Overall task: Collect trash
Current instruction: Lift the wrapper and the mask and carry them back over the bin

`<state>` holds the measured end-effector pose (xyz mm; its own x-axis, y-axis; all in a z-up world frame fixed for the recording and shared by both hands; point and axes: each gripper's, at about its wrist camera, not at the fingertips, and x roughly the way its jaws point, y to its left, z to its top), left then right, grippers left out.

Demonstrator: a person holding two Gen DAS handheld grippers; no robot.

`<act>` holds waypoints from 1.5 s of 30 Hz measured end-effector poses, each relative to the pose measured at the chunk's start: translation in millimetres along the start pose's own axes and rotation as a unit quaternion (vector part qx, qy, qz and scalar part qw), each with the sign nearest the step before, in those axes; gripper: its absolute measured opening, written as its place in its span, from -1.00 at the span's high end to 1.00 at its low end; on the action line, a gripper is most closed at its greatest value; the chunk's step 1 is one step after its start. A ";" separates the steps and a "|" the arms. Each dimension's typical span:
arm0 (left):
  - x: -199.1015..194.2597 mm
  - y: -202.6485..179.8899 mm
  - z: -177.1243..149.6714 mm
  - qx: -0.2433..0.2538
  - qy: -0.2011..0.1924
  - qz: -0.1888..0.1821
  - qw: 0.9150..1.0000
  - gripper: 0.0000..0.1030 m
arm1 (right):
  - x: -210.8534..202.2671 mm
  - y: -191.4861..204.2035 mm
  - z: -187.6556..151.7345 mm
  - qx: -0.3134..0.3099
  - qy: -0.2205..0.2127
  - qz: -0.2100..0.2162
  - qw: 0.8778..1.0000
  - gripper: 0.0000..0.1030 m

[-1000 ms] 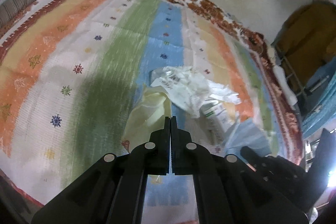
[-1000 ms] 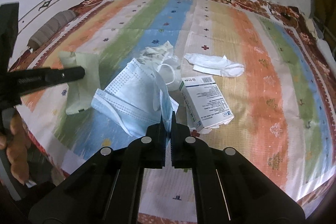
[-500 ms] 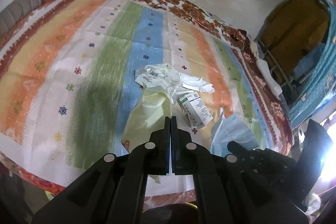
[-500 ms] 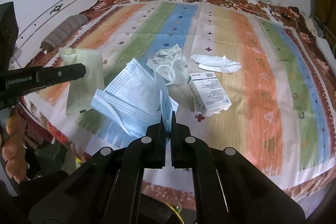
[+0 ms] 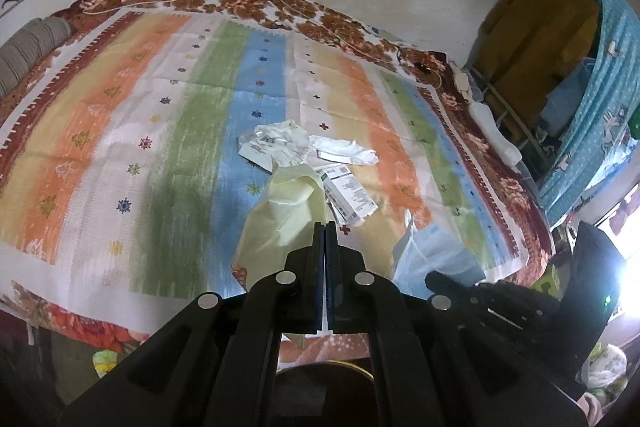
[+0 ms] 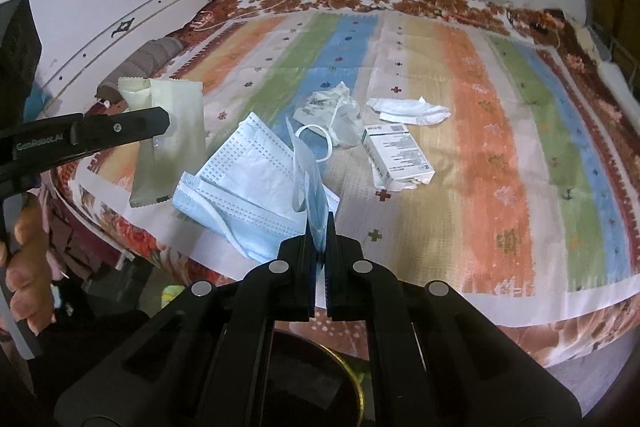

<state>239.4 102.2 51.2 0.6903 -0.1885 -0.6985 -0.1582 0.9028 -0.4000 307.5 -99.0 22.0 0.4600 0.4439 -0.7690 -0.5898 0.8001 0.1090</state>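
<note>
My left tongs [image 5: 325, 227] are clamped tight on a pale yellow wrapper [image 5: 282, 219], which hangs off the tips above the near edge of the bed [image 6: 520, 187]. From the right-wrist view that wrapper [image 6: 168, 143] shows as a long flat packet, held approx upright. My right tongs [image 6: 319, 227] are pinched on a blue face mask [image 6: 248, 183], pleats spread out to the left of the tips, ear loop trailing; mask is off the bed too.

Rest of the trash, all placed vs the small white carton [image 6: 396, 155] lying on the striped bedspread: crumpled clear plastic w/ a white loop [image 6: 334, 119] just left of it, touching or nearly so. Crumpled white tissue [image 6: 408, 109] just beyond it, toward the wall. Carton's near end looks torn open.

Below the carton, past the bed's edge & under my tongs, a dark round bin w/ a gold rim [image 6: 348, 379]. My fingers [image 6: 24, 267] grip the left handle at far left.
</note>
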 end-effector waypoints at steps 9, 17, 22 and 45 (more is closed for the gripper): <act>-33.8 -17.1 -25.6 0.004 -0.016 -0.025 1.000 1.00 | -37.9 -2.2 -20.3 0.016 -0.025 0.021 0.999 0.96; -56.8 -32.9 -48.6 0.018 -0.030 -0.051 0.998 1.00 | -60.4 -1.1 -44.5 0.020 -0.038 0.033 0.999 0.96; -65.4 -40.4 -67.4 0.023 -0.028 -0.062 0.997 1.00 | -71.7 -0.8 -61.0 0.020 -0.045 0.039 0.998 0.96; -70.9 -49.7 -143.1 0.018 0.012 -0.054 0.998 1.00 | -69.2 15.1 -148.8 0.025 0.009 0.041 0.999 0.96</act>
<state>97.3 15.3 35.8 0.6842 -0.2944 -0.6672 -0.0584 0.8898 -0.4526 168.0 -177.6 -16.9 0.3981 0.5022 -0.7677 -0.5915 0.7802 0.2036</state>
